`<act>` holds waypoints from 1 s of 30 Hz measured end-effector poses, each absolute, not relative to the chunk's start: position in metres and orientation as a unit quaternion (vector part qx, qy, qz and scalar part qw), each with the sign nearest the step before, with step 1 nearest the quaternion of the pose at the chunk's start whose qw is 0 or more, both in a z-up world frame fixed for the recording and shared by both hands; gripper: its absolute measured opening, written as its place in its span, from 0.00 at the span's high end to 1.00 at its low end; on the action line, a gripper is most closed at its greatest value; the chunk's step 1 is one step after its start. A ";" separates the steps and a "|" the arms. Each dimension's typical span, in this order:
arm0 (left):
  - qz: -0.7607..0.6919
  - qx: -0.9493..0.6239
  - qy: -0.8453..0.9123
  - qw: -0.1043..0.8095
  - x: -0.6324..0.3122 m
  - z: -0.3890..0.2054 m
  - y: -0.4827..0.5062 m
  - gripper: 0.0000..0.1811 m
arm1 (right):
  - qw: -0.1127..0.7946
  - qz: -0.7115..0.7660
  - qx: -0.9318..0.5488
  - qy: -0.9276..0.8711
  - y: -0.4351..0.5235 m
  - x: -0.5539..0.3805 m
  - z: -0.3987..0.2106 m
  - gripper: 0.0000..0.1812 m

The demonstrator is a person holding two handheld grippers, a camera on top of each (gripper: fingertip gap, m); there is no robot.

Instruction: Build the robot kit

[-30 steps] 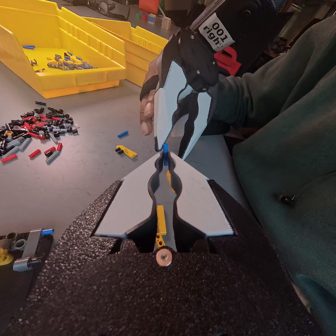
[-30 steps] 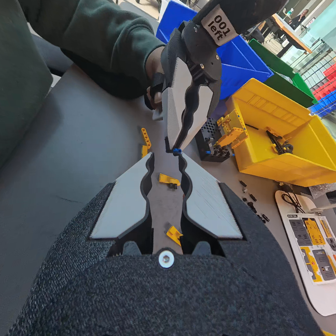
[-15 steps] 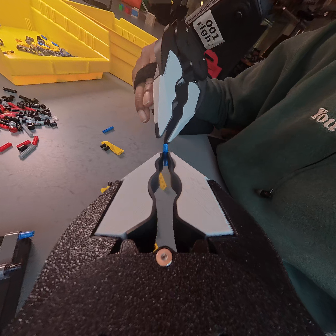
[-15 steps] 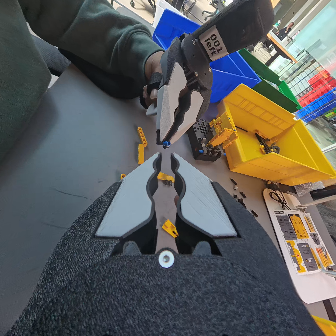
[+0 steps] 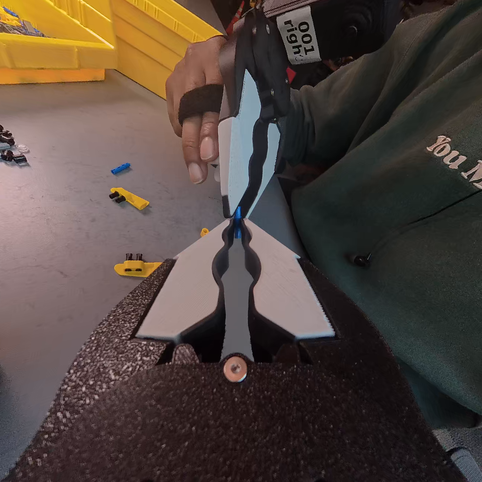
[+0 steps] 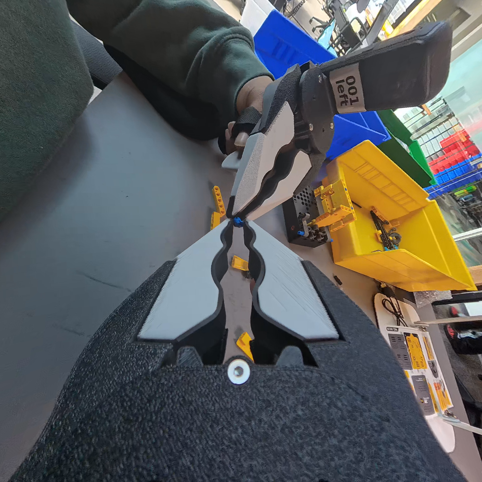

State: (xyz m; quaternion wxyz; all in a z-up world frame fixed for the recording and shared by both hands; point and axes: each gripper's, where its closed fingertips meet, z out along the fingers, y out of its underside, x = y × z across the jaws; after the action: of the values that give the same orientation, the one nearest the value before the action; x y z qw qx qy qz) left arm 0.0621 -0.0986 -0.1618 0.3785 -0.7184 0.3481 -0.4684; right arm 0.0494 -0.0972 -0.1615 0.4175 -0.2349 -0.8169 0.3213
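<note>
Between the two tool tips: we see a small blue pin [image 5: 237, 226], held above the grey surface [image 5: 65, 234].
Left tool [image 5: 236, 226]: its fingers are drawn narrow and clamp the lower part of the blue pin.
Right tool [image 6: 236, 223]: in its own view its tips sit close on either side of the pin; from the left wrist view they reach down onto the pin's top end. We take it as gripping too, though the contact is tiny and partly hidden by the black finger edges.
Pin details: too small for us to make out its shape beyond a short blue stub.
On the surface near the left tool: a yellow piece with two black pegs [image 5: 129, 199], a second one [image 5: 135, 266] half cut off by the tool body, and a loose blue pin [image 5: 120, 168].
Under the right tool: two yellow pieces [image 6: 238, 263], seen only through the finger gap.
Beyond: a black perforated block with a yellow build [image 6: 331, 208], and a yellow bin [image 6: 407, 260].
Far left edge: a pile of small dark parts [image 5: 10, 148], mostly out of frame.
</note>
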 end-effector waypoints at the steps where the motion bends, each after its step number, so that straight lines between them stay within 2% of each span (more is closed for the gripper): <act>1: -0.471 -0.718 0.343 0.381 0.061 -0.160 -0.098 0.98 | 0.423 0.318 -0.234 -0.815 -0.096 0.049 -0.160 0.96; 8: -0.493 -0.702 0.286 0.427 0.049 -0.142 -0.083 0.97 | 0.452 0.334 -0.268 -0.783 -0.080 0.044 -0.144 0.98; 12: -0.482 -0.676 0.277 0.484 0.042 -0.122 -0.078 0.89 | 0.451 0.421 -0.316 -0.721 -0.068 0.042 -0.120 0.98; 19: -0.481 -0.654 0.277 0.515 0.042 -0.108 -0.080 0.98 | 0.450 0.480 -0.326 -0.678 -0.077 0.037 -0.107 0.98; 30: -0.485 -0.660 0.301 0.489 0.047 -0.114 -0.087 0.99 | 0.423 0.484 -0.311 -0.700 -0.084 0.043 -0.116 0.97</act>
State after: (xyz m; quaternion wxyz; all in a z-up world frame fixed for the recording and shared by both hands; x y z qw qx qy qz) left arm 0.0470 -0.0868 -0.1137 0.4888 -0.6601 0.3009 -0.4846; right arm 0.0425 -0.0840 -0.1159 0.4231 -0.3109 -0.7003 0.4837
